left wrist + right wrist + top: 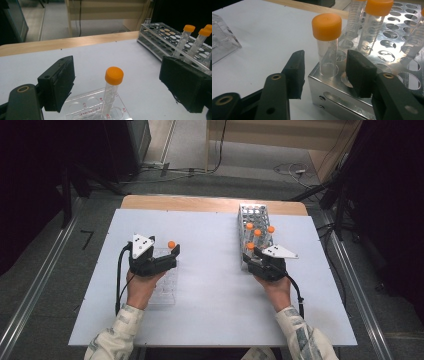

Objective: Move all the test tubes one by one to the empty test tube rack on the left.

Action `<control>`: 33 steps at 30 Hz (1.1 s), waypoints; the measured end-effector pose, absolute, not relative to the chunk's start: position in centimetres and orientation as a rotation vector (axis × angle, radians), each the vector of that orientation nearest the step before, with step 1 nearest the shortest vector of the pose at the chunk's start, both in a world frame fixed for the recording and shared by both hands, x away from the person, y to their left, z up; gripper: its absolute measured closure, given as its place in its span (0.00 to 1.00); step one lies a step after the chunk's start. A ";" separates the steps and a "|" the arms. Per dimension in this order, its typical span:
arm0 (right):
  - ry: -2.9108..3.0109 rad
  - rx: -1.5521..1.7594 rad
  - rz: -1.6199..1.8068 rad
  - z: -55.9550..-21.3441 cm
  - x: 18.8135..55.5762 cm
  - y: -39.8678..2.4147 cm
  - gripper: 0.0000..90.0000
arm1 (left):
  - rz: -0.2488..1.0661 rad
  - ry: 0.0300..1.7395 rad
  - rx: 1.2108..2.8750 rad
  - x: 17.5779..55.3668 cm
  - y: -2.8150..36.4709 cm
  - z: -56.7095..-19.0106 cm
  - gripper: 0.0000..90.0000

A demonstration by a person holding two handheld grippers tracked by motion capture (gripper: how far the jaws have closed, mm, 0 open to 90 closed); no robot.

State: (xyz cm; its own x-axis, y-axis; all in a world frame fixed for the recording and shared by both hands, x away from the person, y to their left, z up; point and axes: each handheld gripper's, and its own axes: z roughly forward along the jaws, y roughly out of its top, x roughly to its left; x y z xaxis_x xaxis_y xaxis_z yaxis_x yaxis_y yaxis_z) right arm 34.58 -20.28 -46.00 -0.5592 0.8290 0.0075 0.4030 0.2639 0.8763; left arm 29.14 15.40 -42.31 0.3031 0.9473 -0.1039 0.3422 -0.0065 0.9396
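Your left gripper [115, 82] stands wide open around a clear plastic tube [110, 97] with a smooth orange cap, upright in a transparent plate [82, 106] with round wells; the pads do not touch it. At 3 o'clock on the white table [210, 270], your right gripper [325, 72] is half open around another capped tube [327, 50] in the corner hole of the shiny metal rack [387, 50], holding nothing.

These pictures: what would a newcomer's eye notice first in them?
Probably the orange caps: several capped tubes stand in the metal rack at the right of the white table, and the right gripper is open around the nearest tube. Another capped tube stands in a clear rack between the open left gripper's jaws.
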 end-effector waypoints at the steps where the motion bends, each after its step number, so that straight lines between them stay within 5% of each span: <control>1: 2.078 1.112 1.238 -46.0 34.6 -20.3 0.56 | 0.745 1.223 1.552 29.1 15.4 -42.3 0.15; 15: 2.046 1.085 1.220 -46.3 34.8 -19.9 0.78 | 0.741 1.222 1.554 29.1 15.3 -42.4 0.16; 33: 1.976 1.044 1.283 -43.8 34.1 -20.4 0.79 | 0.739 1.219 1.557 29.1 15.1 -42.4 0.16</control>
